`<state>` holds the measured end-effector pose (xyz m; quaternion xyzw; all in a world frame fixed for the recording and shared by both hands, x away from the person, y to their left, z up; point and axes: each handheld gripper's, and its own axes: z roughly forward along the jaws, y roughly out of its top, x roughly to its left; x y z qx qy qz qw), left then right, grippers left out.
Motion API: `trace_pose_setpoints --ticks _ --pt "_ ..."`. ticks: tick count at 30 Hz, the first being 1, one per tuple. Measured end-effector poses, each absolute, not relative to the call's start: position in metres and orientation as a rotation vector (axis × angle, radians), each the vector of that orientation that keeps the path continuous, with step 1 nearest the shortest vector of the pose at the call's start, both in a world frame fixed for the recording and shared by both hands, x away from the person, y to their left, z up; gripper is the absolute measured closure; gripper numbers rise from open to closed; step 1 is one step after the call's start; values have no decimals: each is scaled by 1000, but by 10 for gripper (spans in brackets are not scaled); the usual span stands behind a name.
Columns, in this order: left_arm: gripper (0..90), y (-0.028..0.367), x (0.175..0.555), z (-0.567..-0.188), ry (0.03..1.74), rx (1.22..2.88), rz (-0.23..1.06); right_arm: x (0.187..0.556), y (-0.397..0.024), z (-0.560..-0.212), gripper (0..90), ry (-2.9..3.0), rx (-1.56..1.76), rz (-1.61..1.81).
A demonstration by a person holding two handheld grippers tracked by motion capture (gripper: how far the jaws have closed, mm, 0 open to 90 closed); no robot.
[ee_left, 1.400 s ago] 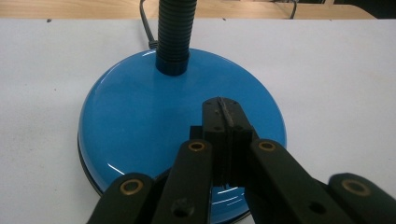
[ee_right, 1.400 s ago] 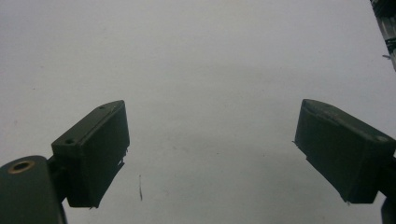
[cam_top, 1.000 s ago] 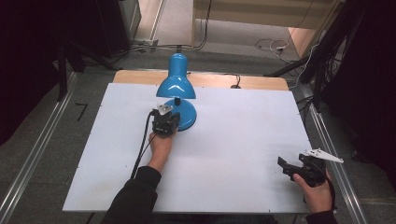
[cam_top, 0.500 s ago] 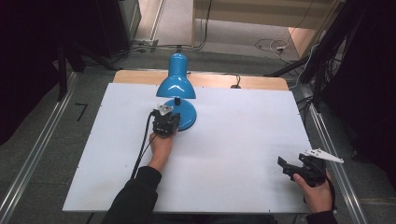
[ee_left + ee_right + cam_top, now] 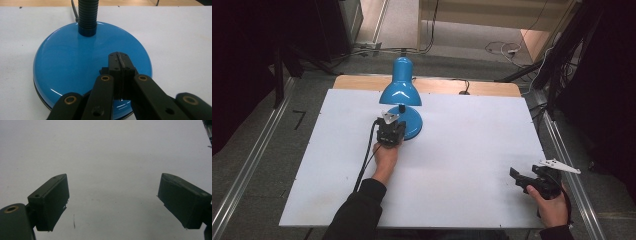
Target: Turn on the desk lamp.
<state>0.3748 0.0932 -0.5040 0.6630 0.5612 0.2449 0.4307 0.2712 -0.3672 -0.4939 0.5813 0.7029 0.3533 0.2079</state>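
Resting nearest me, at five o'clock on the white table point(image 5: 462, 175): my right gripper point(image 5: 526, 181), jaws spread wide over bare tabletop, nothing between them. Farther in, at eleven o'clock: my left gripper point(image 5: 119, 62), jaws pressed together, tips over the near edge of the blue lamp point(image 5: 401, 95) base point(image 5: 75, 62). Beyond: black ribbed neck point(image 5: 87, 12) rising from the base at twelve o'clock; wooden table edge point(image 5: 492, 88) behind.

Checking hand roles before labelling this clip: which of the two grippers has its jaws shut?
The left gripper, shut with nothing between its jaws, over the blue lamp's base. The right gripper, near the table's right edge, stands wide open.
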Motion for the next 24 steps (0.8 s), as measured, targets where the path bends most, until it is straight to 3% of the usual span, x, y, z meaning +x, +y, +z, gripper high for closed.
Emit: trace_pose_setpoints --ticks 24 --pt "900 97 368 -507 1397 1625 635 269 -367 -493 87 1950 1613 968"
